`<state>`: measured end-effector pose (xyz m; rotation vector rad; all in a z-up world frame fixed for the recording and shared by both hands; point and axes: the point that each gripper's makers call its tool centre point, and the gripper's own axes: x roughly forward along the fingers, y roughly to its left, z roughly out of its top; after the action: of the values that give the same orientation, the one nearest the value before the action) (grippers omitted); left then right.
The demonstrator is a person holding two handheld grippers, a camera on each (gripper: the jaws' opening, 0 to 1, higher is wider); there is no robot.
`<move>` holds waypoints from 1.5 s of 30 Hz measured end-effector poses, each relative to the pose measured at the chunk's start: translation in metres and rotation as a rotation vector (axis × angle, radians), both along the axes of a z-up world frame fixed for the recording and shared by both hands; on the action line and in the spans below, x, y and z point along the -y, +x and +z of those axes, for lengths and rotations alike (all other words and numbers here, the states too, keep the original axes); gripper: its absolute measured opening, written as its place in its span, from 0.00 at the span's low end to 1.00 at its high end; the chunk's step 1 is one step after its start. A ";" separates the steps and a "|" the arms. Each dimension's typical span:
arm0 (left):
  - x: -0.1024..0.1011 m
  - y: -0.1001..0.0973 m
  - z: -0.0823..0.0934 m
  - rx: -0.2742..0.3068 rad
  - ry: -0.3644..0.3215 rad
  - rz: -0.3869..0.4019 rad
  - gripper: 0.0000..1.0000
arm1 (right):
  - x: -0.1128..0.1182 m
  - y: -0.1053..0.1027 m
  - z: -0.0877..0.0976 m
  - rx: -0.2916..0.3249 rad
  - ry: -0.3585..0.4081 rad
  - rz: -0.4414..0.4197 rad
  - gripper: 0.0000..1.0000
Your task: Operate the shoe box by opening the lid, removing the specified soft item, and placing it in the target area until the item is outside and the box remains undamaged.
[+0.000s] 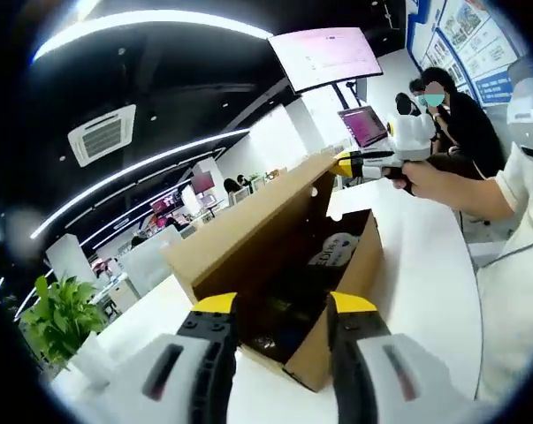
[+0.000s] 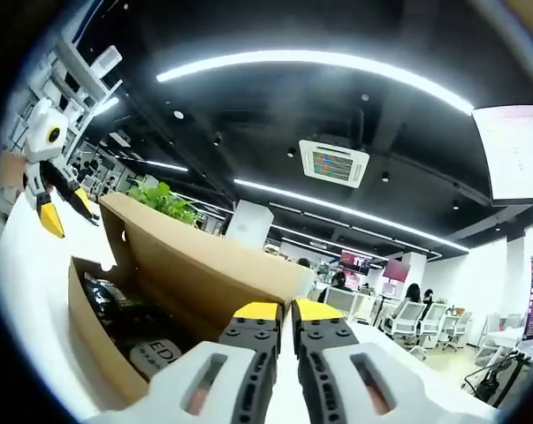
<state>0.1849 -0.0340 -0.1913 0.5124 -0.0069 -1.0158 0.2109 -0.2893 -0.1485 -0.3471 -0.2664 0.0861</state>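
The shoe box (image 1: 275, 256) stands lid-up on the white tabletop (image 1: 425, 265); left tool (image 1: 284, 305) gapes empty, right tool (image 2: 285, 311) pinches the lid edge near a potted plant (image 1: 58, 318).

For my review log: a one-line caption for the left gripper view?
Left claw open before the opened cardboard shoe box, right claw at its raised lid.

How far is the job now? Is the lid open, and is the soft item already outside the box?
Done: the lid of the shoe box stands open. In hand: the right gripper is at the lid's edge, jaws nearly together; the left gripper is open near the box. Left: the contents are inside, so removal and placing remain.
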 end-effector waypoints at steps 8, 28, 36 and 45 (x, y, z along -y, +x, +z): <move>0.003 0.004 -0.012 0.009 0.091 -0.037 0.55 | 0.000 0.003 0.001 -0.019 0.010 0.001 0.03; -0.002 0.018 -0.058 -0.013 0.434 -0.134 0.35 | 0.001 0.015 0.012 -0.127 -0.014 0.037 0.03; 0.001 0.012 -0.060 -0.118 0.497 -0.175 0.33 | 0.001 0.017 0.012 -0.156 -0.025 0.048 0.03; -0.002 0.010 -0.074 -0.217 0.600 -0.215 0.26 | 0.001 0.021 0.016 -0.166 -0.054 0.050 0.03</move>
<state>0.1947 -0.0324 -0.2653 0.9572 0.4561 -1.2820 0.2324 -0.2905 -0.1324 -0.3849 -0.1088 0.1708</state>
